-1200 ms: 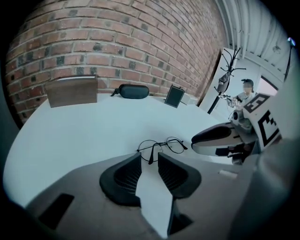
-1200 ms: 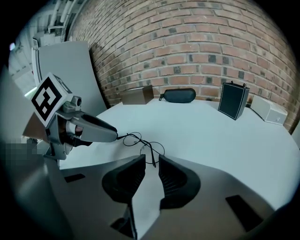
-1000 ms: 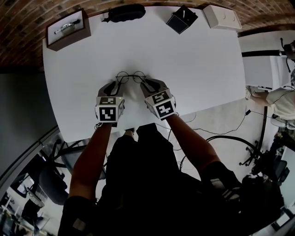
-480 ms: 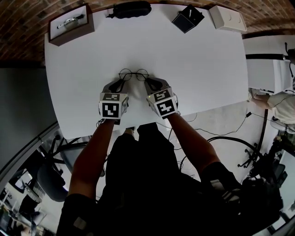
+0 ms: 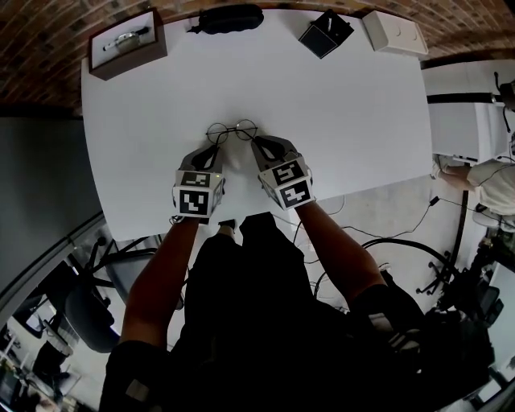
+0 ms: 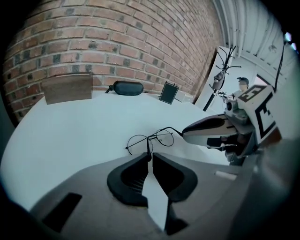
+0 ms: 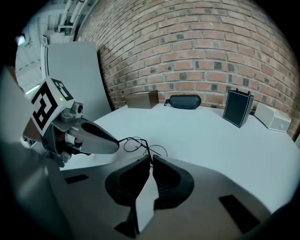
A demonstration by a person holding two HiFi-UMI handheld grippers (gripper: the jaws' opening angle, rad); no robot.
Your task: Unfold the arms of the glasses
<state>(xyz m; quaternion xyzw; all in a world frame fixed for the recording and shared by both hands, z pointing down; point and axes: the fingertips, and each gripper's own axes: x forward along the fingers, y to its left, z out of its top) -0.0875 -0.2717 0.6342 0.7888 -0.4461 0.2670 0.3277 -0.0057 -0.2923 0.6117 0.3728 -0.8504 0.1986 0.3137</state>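
Head view: white bench [image 5: 362, 113], with the glasses case [image 5: 229, 16] at its far edge as landmark. On the near side of the case, well apart from it and a touch to its left, is the left gripper [image 5: 212, 146]. Its jaws have just been closing, and the left gripper view shows them pinched on a thin wire arm of the glasses [image 5: 232, 130].

The glasses lie on the bench straight toward the person from the case, well apart from it, between the two gripper tips.

Also on the near side of the case, slightly to its right, is the right gripper [image 5: 255, 144]. Its jaws have just been closing too, and the right gripper view shows them clamped on the other wire arm.

Handling, my read:
- very light, thin round-wire frame
- springy, bends easily
- fragile lenses, slick metal

Hold the arms near their tips, as now, and swing them slowly about the hinges without twisting.

The long axis runs left-right, parallel to the case's length. The lens fronts face the case and the arms trail back toward the person. How far the arms are already open, I cannot tell.
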